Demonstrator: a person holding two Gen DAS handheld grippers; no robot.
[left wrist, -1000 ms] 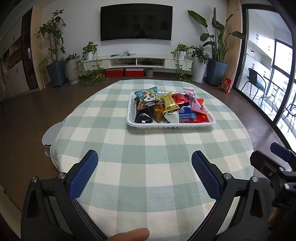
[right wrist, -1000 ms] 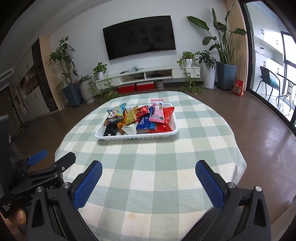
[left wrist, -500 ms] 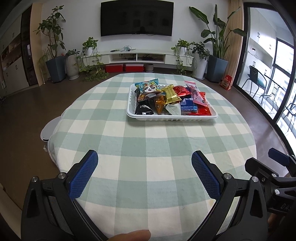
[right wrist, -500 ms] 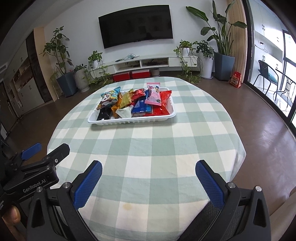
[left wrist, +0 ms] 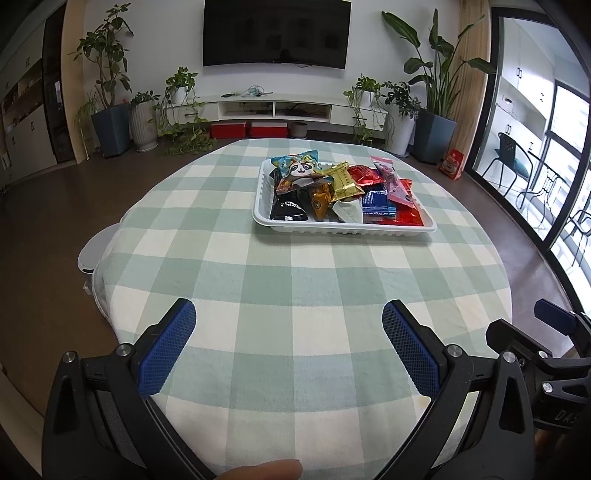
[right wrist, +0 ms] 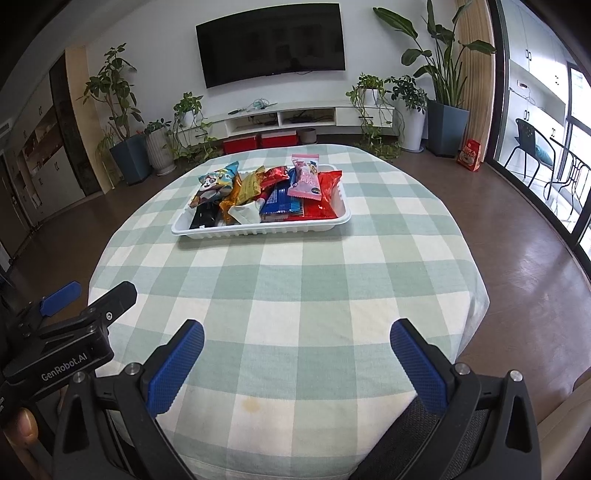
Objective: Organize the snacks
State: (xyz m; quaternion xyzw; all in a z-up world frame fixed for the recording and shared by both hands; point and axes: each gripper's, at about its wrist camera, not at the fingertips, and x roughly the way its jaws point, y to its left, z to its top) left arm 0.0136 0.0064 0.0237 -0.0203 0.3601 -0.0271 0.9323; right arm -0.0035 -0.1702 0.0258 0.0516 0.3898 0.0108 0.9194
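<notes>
A white tray holds several snack packs on the far half of a round table with a green checked cloth. On top lie a panda bag, a gold pack, a pink bar, a blue pack and a red pack. My left gripper stands open over the near edge, empty. Beside it, my right gripper is open and empty too. Each gripper shows at the side of the other's view.
Behind the table are a TV, a low white cabinet with red boxes under it, and potted plants on both sides. Glass doors and a chair stand on the right. A white object sits on the floor by the table's left edge.
Both grippers have risen and tilted downward, so the table and tray sit lower in view and look nearer. Their jaws stayed open. The tray and snacks have not moved.
</notes>
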